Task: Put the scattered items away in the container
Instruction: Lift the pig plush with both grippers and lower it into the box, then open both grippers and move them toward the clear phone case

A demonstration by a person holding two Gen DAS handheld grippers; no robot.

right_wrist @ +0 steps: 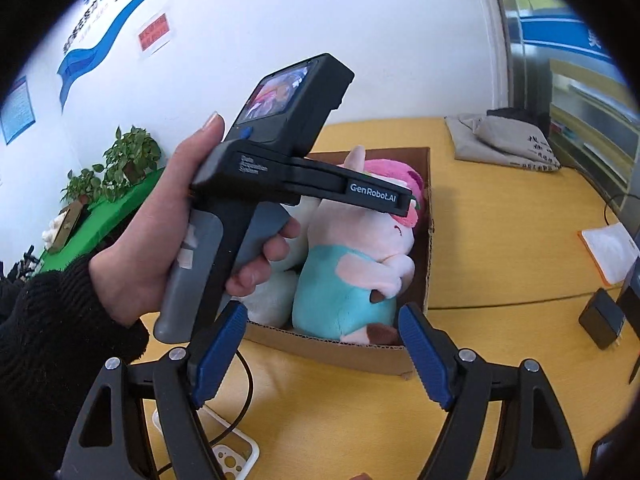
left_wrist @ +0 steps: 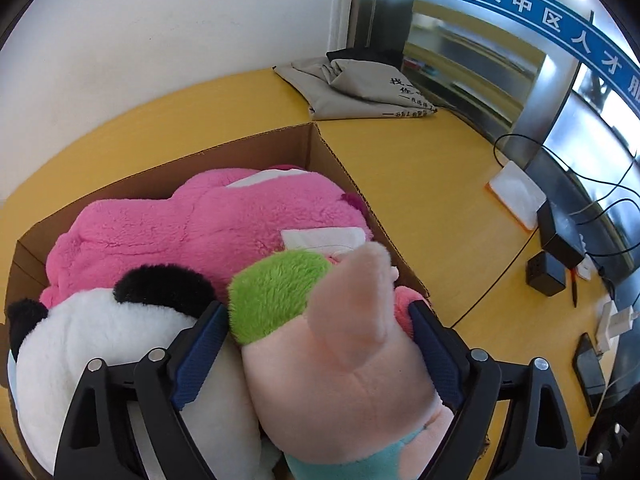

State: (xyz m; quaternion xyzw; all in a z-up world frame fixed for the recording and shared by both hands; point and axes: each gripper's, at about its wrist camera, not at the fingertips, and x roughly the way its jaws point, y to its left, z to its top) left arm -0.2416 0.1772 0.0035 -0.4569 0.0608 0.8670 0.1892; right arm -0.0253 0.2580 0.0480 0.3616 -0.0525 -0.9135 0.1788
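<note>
An open cardboard box stands on the yellow table. In it lie a big pink plush, a panda plush and a pale pink plush with a green patch and a teal body. My left gripper is open over the box. The pale pink plush sits between its blue pads, and the left pad stands a little off it. In the right wrist view a hand holds that left gripper above the plush. My right gripper is open and empty before the box's near wall.
A folded grey cloth bag lies at the table's far end. A white pad, black adapters, cables and a phone line the right side. A phone case and a cable lie near the front left. Potted plants stand beyond the table.
</note>
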